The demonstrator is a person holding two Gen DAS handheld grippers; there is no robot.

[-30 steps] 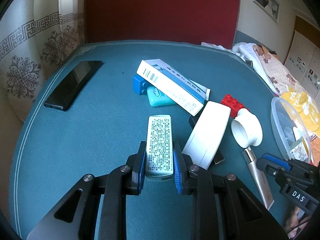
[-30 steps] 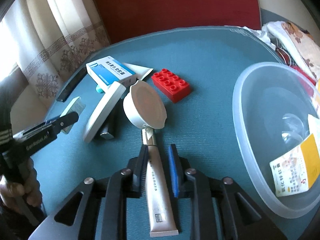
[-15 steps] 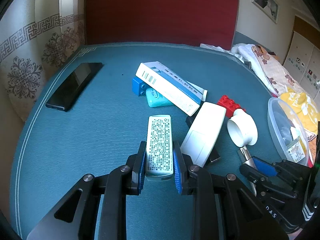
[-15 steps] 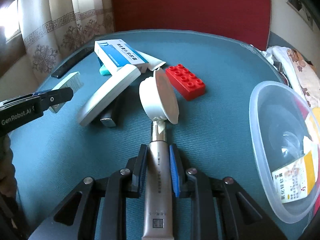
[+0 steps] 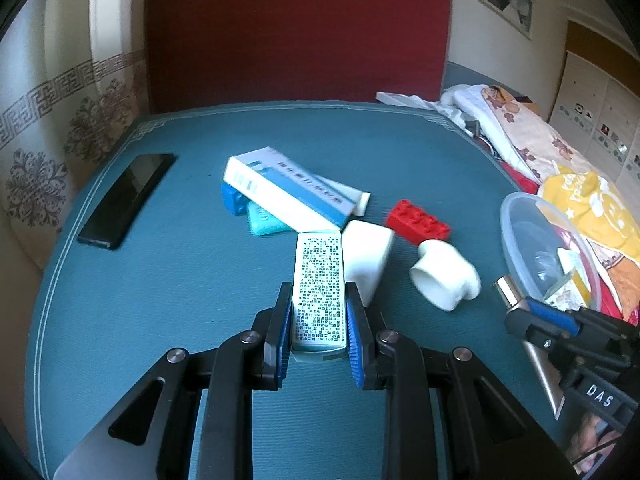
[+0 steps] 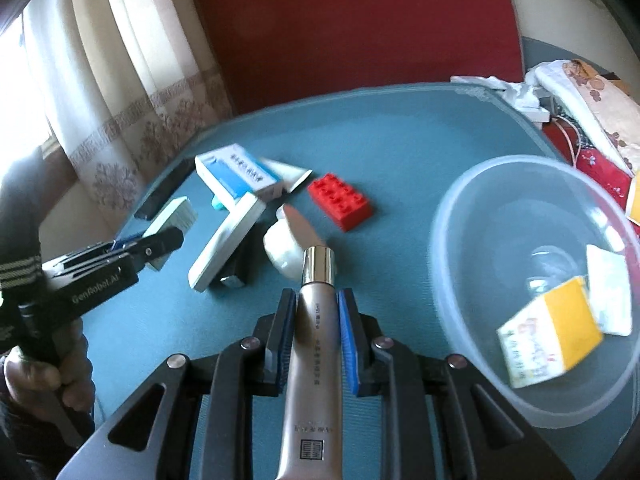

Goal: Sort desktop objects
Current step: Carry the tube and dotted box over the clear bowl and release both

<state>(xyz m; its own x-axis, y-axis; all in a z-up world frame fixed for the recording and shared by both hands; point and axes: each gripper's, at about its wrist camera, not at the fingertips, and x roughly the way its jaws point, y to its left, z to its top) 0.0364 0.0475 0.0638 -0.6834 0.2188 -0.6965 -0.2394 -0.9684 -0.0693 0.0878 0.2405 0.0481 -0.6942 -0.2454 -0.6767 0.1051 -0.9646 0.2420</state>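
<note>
Between right fingers [image 6: 316, 316], tube [image 6: 314, 360] pointing forward

Left gripper [image 5: 319, 322] angled down toward the table, jaws closed tight on a small printed box [image 5: 320, 292], blue pads pressing its sides. Right gripper [image 6: 313, 330] also angled down, jaws clamped on a metallic tube [image 6: 314, 344]. Person's left hand [image 6: 48, 380] grips the left handle, dark sleeve above.

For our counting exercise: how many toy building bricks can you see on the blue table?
2. The red brick lies beside the white cap; the blue brick is tucked under the blue-and-white box. Others may be hidden.
</note>
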